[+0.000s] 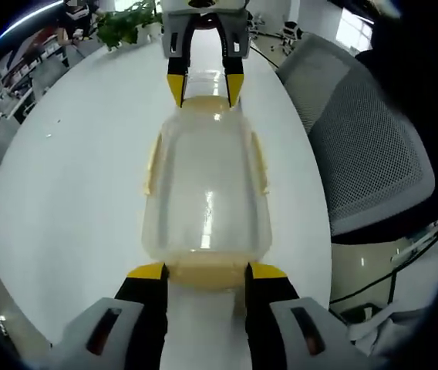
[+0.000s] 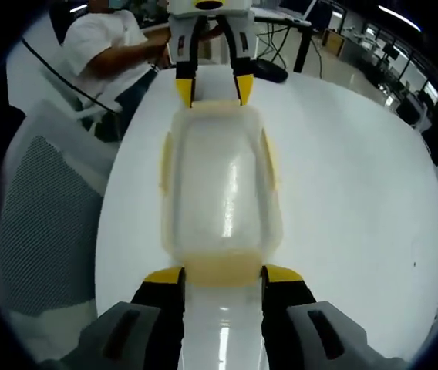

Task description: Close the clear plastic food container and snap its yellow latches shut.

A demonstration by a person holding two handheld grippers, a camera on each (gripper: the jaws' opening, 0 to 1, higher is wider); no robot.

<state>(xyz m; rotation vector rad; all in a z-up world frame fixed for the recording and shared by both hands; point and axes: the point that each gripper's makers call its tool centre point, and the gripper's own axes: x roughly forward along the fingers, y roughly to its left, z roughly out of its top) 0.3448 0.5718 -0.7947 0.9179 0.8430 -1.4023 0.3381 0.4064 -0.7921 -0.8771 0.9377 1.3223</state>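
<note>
1. The container (image 1: pixel 206 193) lies flat on the white tabletop (image 1: pixel 72 193), lid on, lengthwise between my two grippers, one at each short end.
2. My left gripper (image 1: pixel 204 271) has its fingers (image 1: pixel 148 271) spread apart on either side of the near yellow end latch (image 1: pixel 206 275), tips at the container's corners and not clenched on anything. My right gripper (image 2: pixel 223 275) stands the same way at the opposite end latch (image 2: pixel 223 270), fingers parted and holding nothing.
3. The step, as I judge it, is to press each end latch down and inward until it clicks. I should push both ends together so that the container does not slide, and keep my tips square on the yellow flap rather than on the clear wall.
4. The long-side latches (image 1: pixel 261 162) look to lie flat against the body; I cannot tell whether they are snapped.
5. The tabletop around the container is bare, giving room on both long sides. Its edge curves close by a grey mesh chair (image 1: pixel 365 146), and a seated person (image 2: pixel 107 42) is beyond the far end.
</note>
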